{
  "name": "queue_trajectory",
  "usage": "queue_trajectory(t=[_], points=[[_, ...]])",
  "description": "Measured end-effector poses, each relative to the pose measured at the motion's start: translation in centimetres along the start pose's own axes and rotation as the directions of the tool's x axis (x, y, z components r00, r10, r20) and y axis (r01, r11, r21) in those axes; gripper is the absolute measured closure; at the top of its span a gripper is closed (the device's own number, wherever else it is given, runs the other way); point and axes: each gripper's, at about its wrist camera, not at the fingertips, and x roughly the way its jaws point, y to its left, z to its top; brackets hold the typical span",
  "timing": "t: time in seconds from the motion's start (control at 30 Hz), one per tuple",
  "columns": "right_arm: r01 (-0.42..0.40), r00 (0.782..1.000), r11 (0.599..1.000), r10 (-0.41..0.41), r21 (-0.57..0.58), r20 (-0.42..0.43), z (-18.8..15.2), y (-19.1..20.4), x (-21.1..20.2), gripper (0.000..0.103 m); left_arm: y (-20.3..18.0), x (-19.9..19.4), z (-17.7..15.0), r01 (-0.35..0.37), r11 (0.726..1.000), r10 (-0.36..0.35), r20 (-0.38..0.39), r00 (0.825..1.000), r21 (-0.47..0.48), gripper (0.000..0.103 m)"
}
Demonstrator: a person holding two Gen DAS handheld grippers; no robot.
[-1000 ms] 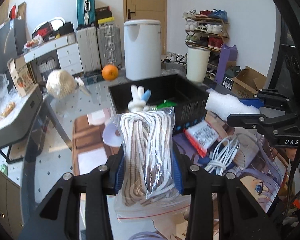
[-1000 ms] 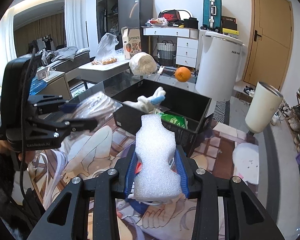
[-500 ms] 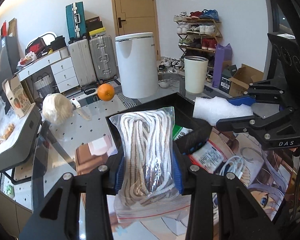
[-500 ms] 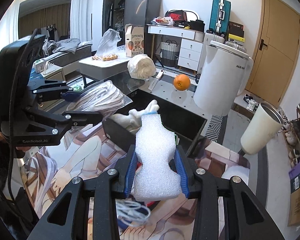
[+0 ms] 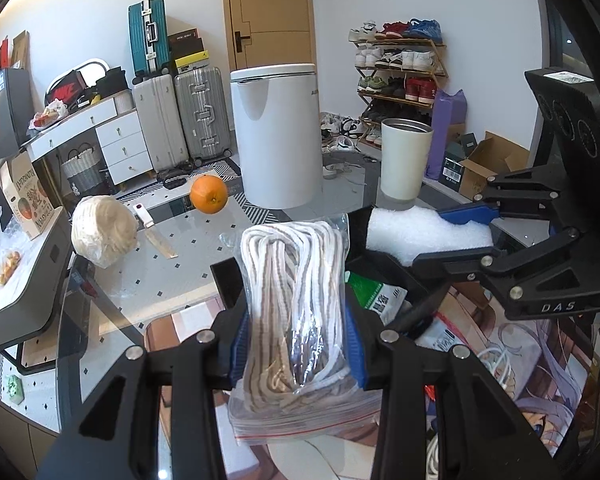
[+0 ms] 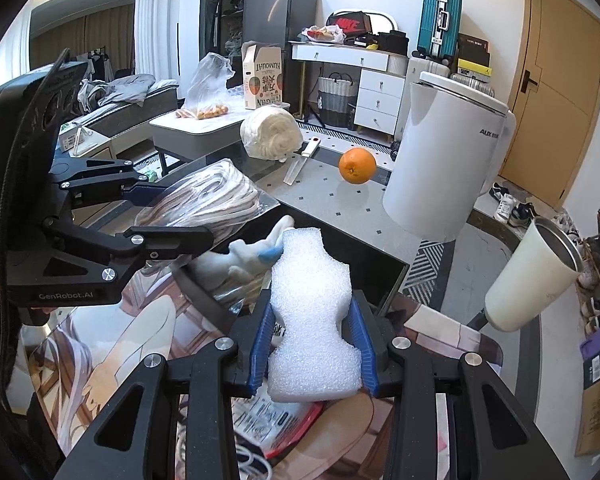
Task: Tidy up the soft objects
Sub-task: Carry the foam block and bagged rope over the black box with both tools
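While both grippers are hovering over the black bin (image 6: 384, 280): two soft items are being held.
Left gripper (image 5: 296, 344) is clamping a bagged rope bundle (image 5: 296, 304); right gripper (image 6: 314, 344) is pinching a white foam piece (image 6: 312, 320).

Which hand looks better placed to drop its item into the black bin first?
Probably the right: its foam piece already hangs above the black bin, while the left's bag of rope sits nearer the bin's edge.
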Motion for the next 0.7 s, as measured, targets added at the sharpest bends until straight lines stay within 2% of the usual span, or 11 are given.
queue_trajectory(t=[0.43, 0.7], points=[[0.007, 0.999, 1.0, -0.006, 0.019, -0.039, 1.1, -0.7, 3.0, 0.066, 0.4, 2.3, 1.4, 0.009, 1.0, -0.009, -0.017, 1.0, 0.026, 0.064], [0.006, 0.998, 1.0, -0.005, 0.018, -0.068, 1.4, -0.9, 4.6, 0.066, 0.7, 4.1, 1.2, 0.025, 0.999, -0.023, -0.053, 0.998, 0.027, 0.064]])
